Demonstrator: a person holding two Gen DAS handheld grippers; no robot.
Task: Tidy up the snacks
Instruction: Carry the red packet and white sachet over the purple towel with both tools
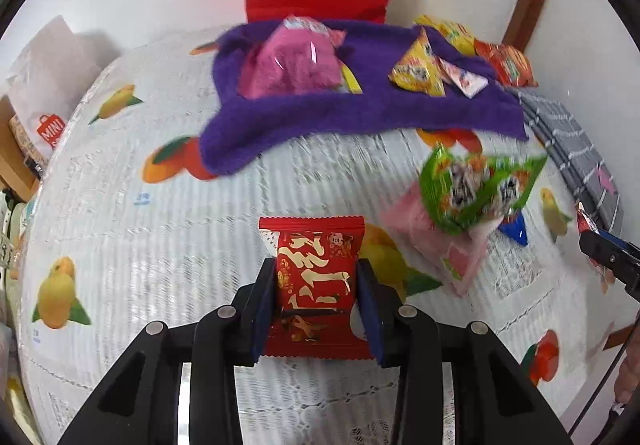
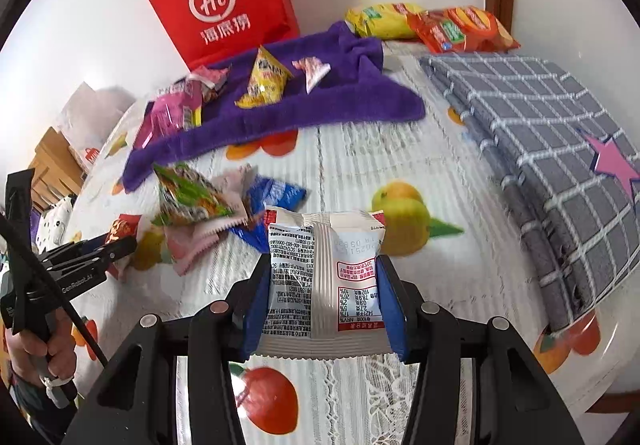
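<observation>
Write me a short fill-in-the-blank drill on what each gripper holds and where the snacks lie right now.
1. The left gripper is shut on a ____ snack packet.
2. The right gripper grips a white packet showing its ____ side, with the nutrition table.
3. The yellow triangular snack lies on the ____ towel.
4. The red paper bag stands against the ____.

Missing words: red; back; purple; wall

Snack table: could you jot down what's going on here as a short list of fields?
left claw: shut on red snack packet
right claw: shut on white snack packet
purple towel: holds pink bag, yellow packet
loose pile: green packet lying on other packets
backdrop: red paper bag against the wall
right side: grey checked cloth, folded
</observation>
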